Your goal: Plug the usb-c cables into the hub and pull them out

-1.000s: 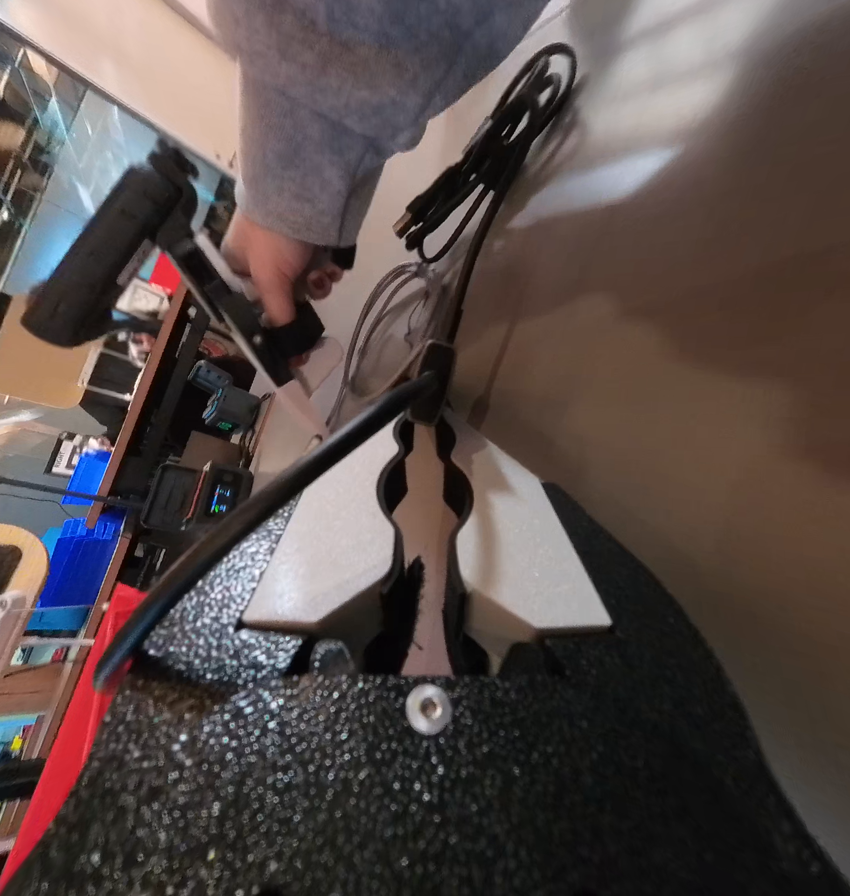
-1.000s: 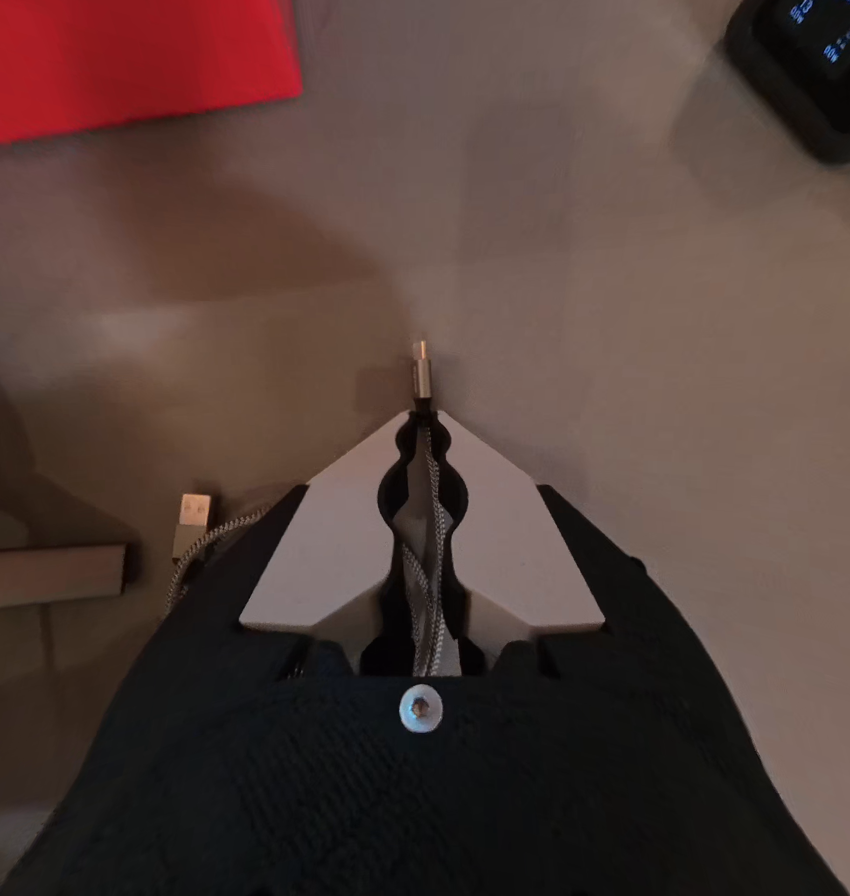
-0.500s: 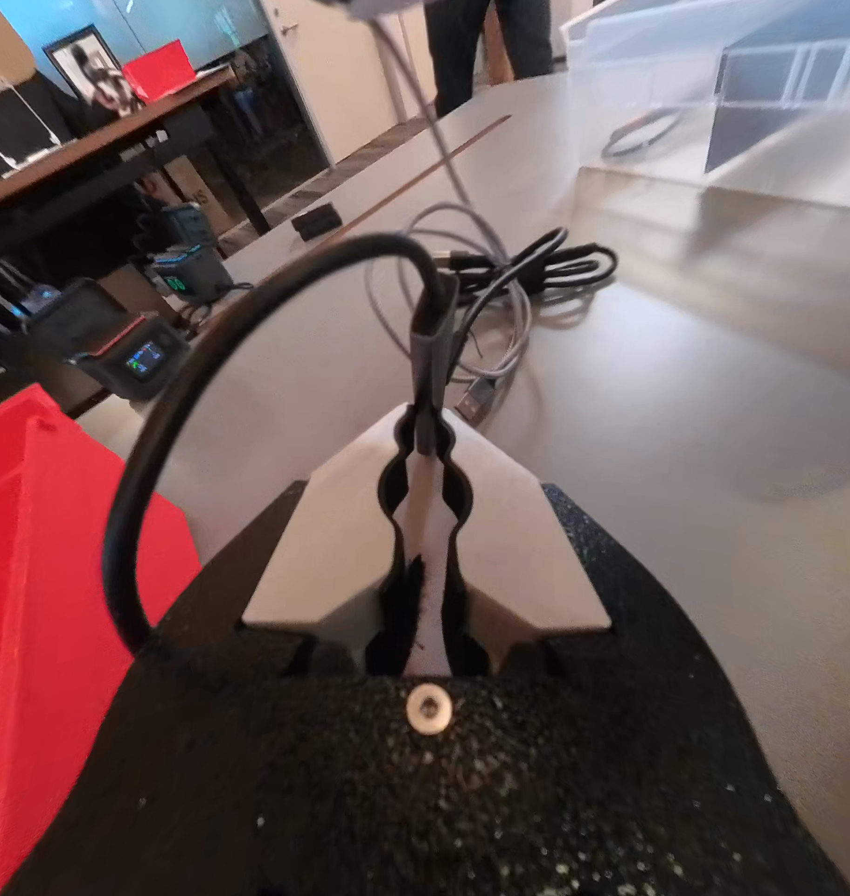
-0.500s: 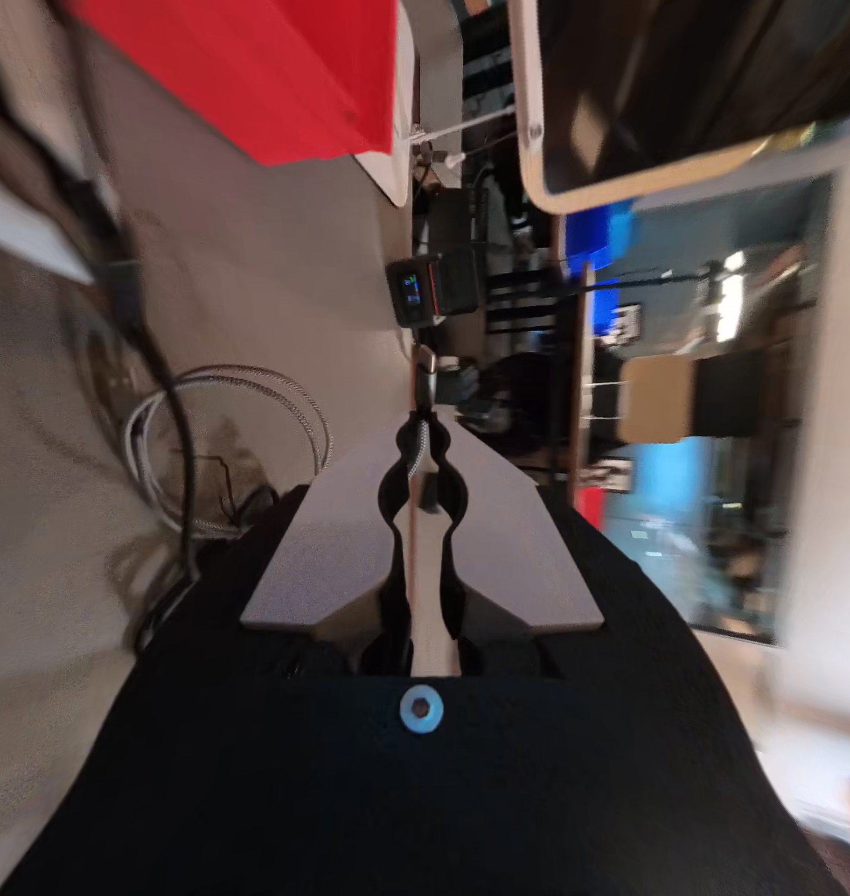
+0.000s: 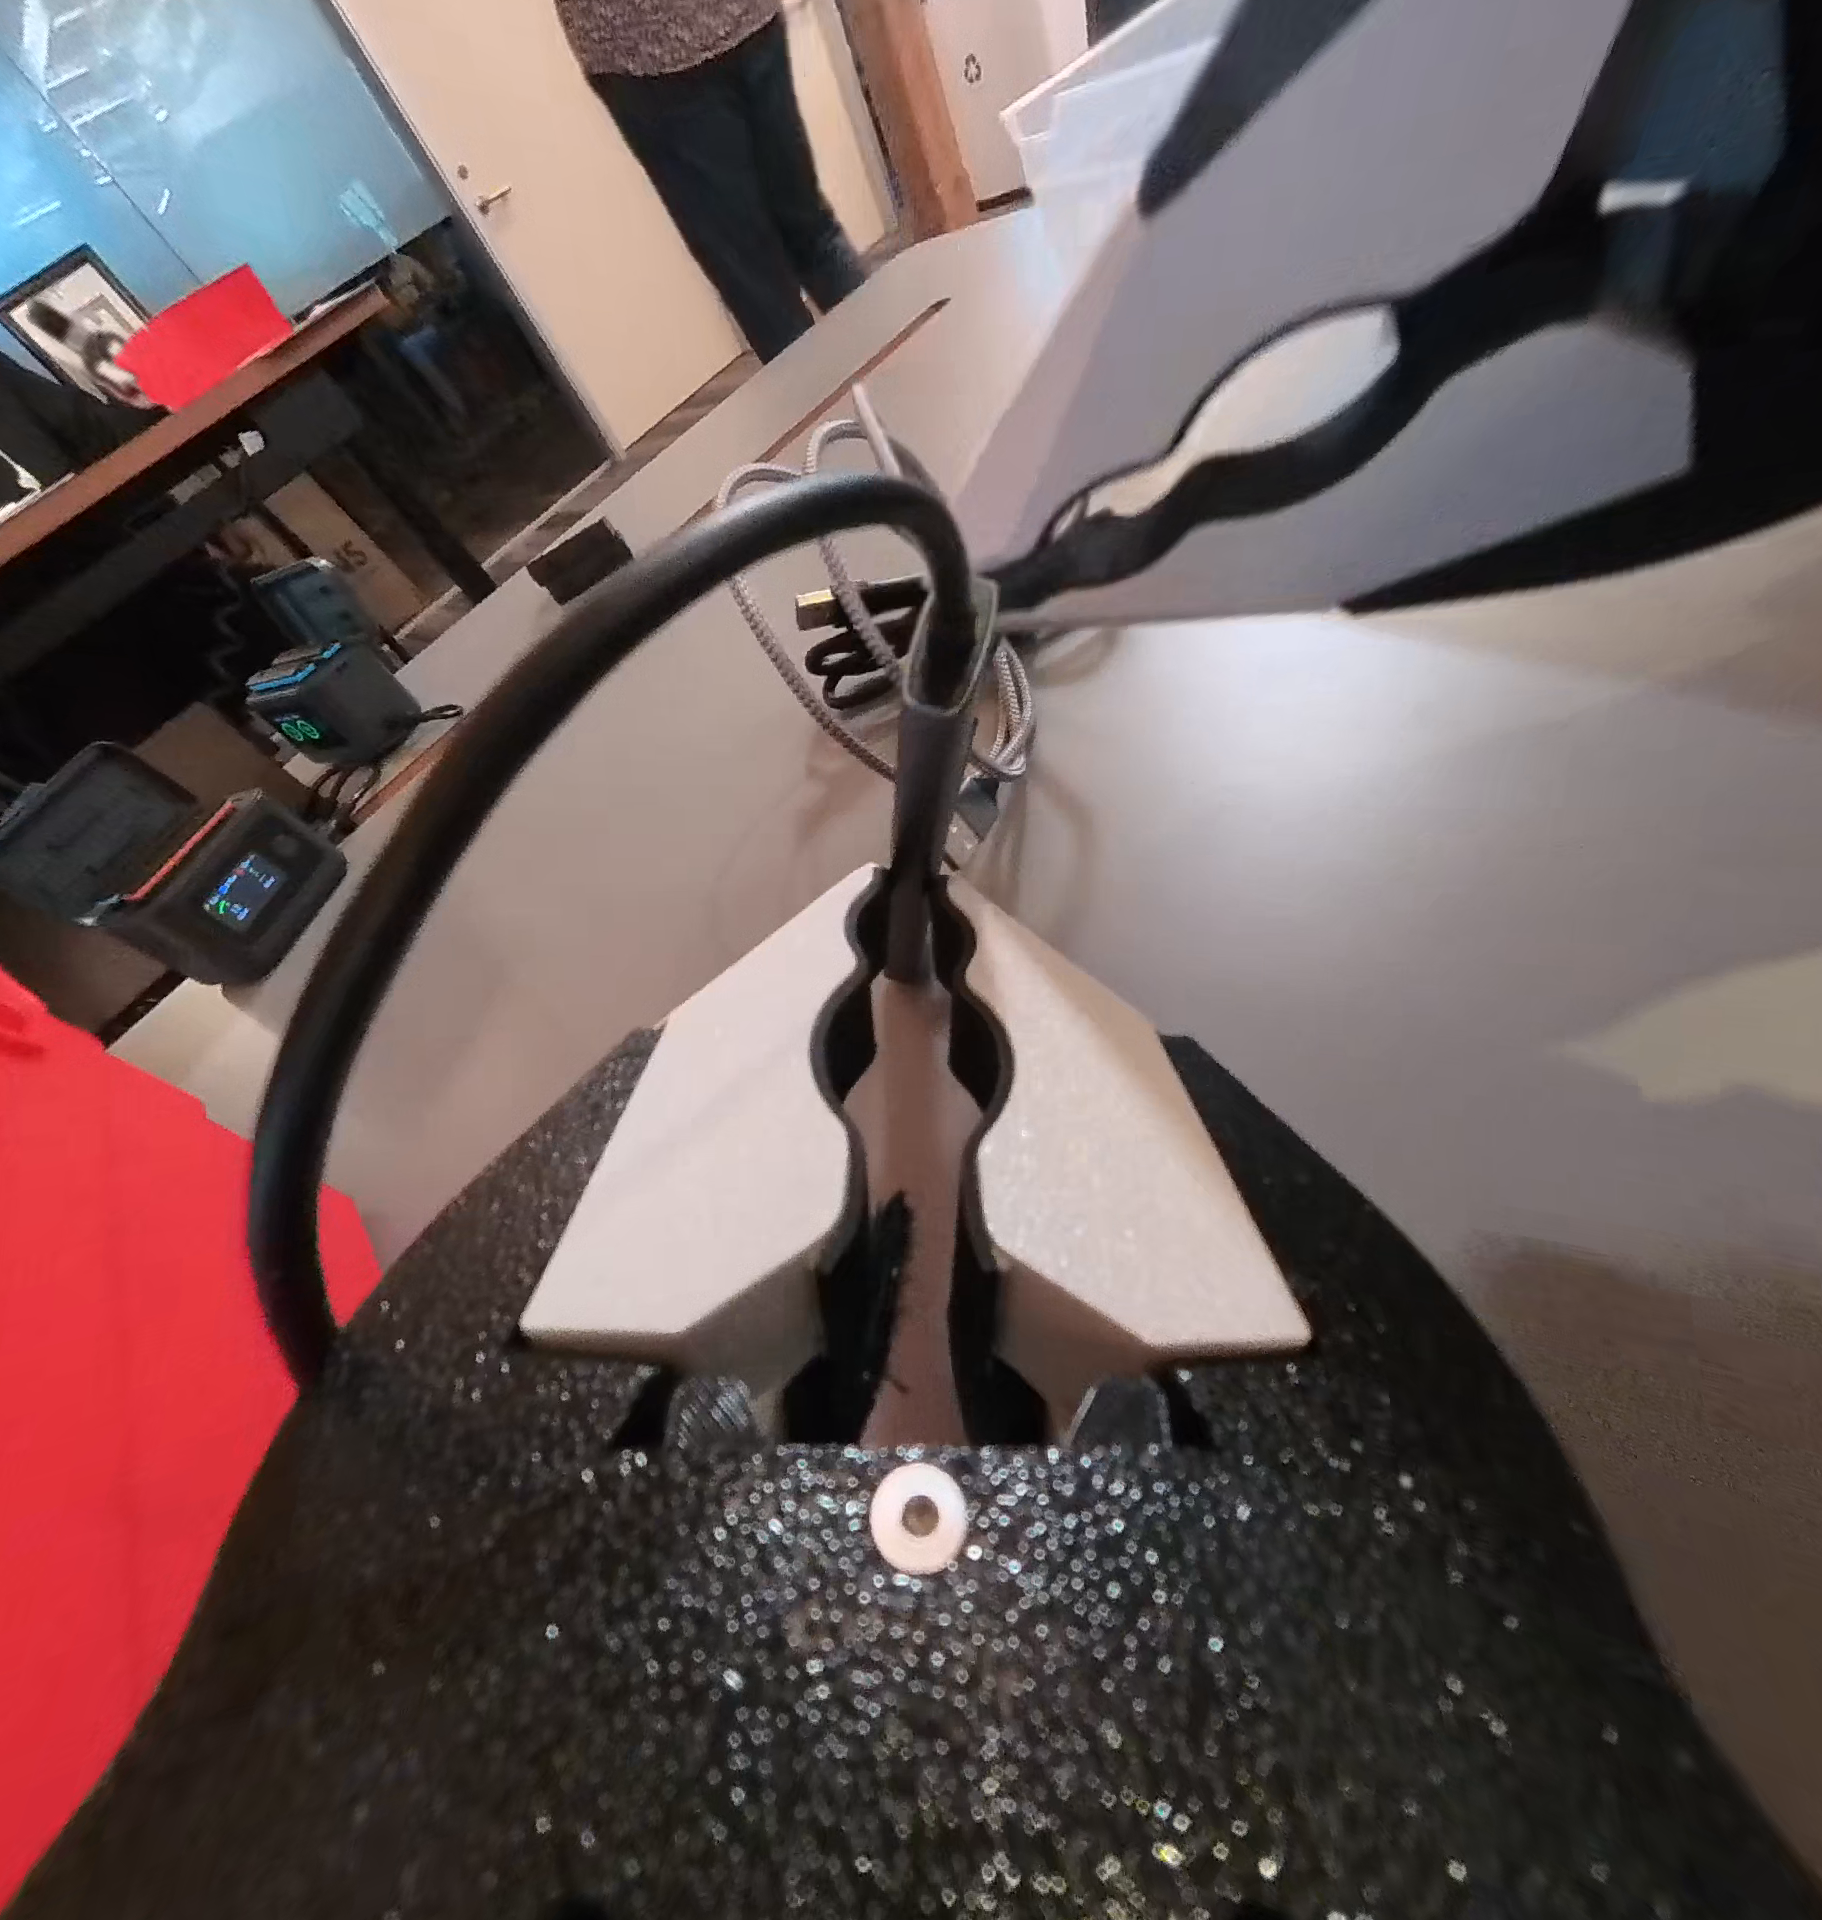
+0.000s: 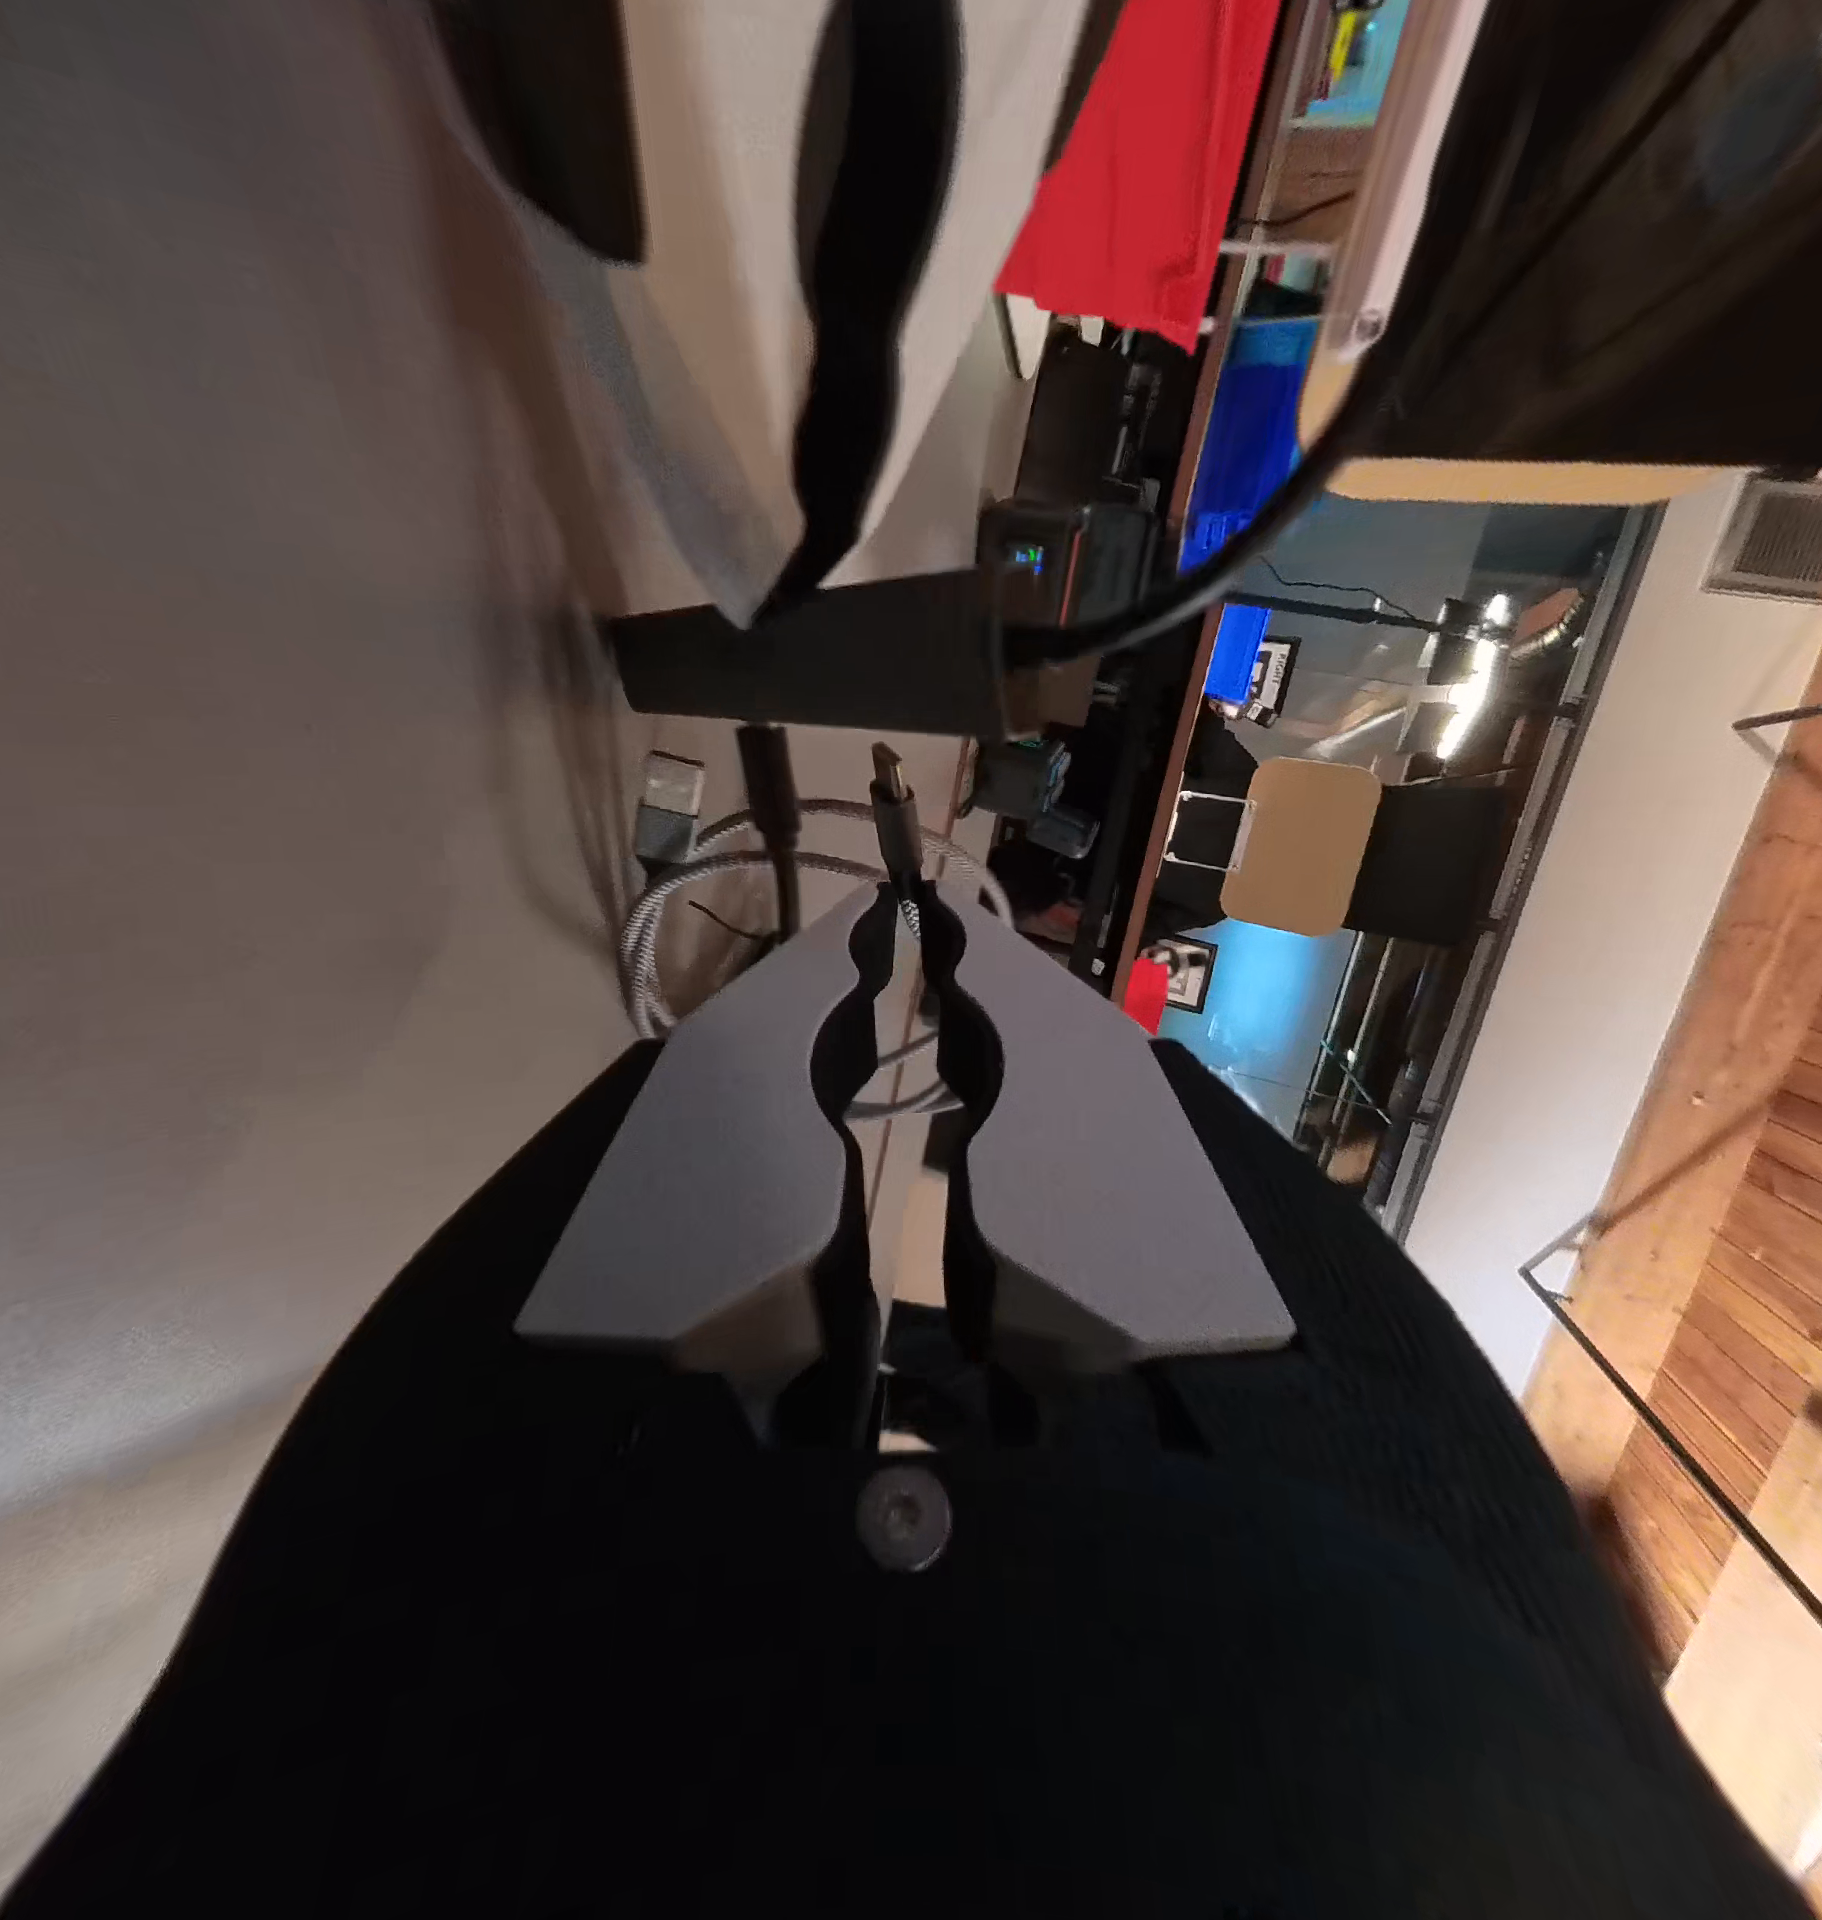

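My left gripper (image 5: 912, 894) is shut on the hub (image 5: 922, 790), a thin dark grey slab seen edge-on and held upright above the table. The hub's own black cord (image 5: 491, 748) loops off to the left. My right gripper (image 6: 902, 904) is shut on a grey braided usb-c cable just behind its plug (image 6: 891, 800). The plug points at the hub's long edge (image 6: 813, 665) with a small gap. The right gripper (image 5: 1000, 587) also looms blurred at the upper right of the left wrist view, its tips by the hub's top. A black plug (image 6: 767, 769) sits against the hub's edge beside it.
Coiled braided cable (image 5: 1000, 717) and a black cable bundle (image 5: 855, 644) lie on the grey table behind the hub. A red bin (image 5: 76, 1299) stands at left, power stations (image 5: 211, 883) off the table's left edge. A person (image 5: 720, 156) stands at the back. A loose USB-A plug (image 6: 673, 800) lies nearby. Spacing between my two grippers at the tips: around 5 cm.
Both grippers have swung round and come together. The right gripper has carried the usb-c plug up to the hub's edge, and now fills the upper right of the left wrist view.
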The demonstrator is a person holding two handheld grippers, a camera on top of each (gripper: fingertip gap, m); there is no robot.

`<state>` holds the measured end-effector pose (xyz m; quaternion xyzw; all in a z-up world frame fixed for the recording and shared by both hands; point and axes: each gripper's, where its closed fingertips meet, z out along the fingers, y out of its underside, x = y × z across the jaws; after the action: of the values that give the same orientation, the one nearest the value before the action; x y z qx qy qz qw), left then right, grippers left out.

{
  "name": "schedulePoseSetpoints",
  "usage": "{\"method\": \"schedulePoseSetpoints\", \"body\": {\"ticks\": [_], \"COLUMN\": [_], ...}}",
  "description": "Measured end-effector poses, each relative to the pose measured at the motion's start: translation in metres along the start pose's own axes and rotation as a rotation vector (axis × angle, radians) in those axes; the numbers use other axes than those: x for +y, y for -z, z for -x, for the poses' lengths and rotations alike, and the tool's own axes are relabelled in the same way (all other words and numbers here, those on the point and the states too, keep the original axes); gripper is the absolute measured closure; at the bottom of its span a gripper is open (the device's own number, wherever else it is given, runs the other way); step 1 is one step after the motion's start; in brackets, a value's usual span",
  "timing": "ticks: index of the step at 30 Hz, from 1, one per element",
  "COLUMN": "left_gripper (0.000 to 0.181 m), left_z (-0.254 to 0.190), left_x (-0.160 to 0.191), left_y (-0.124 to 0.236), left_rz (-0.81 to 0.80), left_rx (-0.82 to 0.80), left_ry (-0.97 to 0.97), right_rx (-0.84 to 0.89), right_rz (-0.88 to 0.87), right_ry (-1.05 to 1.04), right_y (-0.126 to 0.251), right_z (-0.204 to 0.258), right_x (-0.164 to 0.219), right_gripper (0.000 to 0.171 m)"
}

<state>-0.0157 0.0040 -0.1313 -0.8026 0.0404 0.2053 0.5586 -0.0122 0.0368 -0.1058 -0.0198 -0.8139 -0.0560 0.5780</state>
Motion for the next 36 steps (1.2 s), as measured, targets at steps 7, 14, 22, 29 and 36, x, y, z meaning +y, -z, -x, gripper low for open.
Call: {"method": "schedulePoseSetpoints", "body": {"ticks": [7,14,22,29,36], "left_gripper": [0.176,0.176,0.169,0.155,0.173], "left_z": [0.003,0.001,-0.008,-0.024,-0.026], "left_x": [0.003,0.006,0.005,-0.004,-0.009], "left_y": [0.002,0.001,-0.003,-0.003,-0.001], "left_rz": [-0.001,0.022,0.034,-0.020,-0.054], "left_rx": [-0.015,-0.042,-0.050,-0.054,-0.061], "left_ry": [-0.034,-0.126,-0.246,-0.409,-0.412], "right_rx": [0.050,0.041,0.039,0.033,0.028], "right_rz": [0.070,0.129,0.080,0.063,0.066], "right_ry": [-0.097,-0.209,-0.225,-0.244,-0.213], "right_y": [0.000,0.002,-0.002,-0.003,-0.001], "right_z": [0.007,0.013,0.032,0.034,0.036], "right_x": [-0.001,0.000,-0.008,-0.008,-0.008], "right_gripper": [0.169,0.169,0.169,0.168,0.168]}}
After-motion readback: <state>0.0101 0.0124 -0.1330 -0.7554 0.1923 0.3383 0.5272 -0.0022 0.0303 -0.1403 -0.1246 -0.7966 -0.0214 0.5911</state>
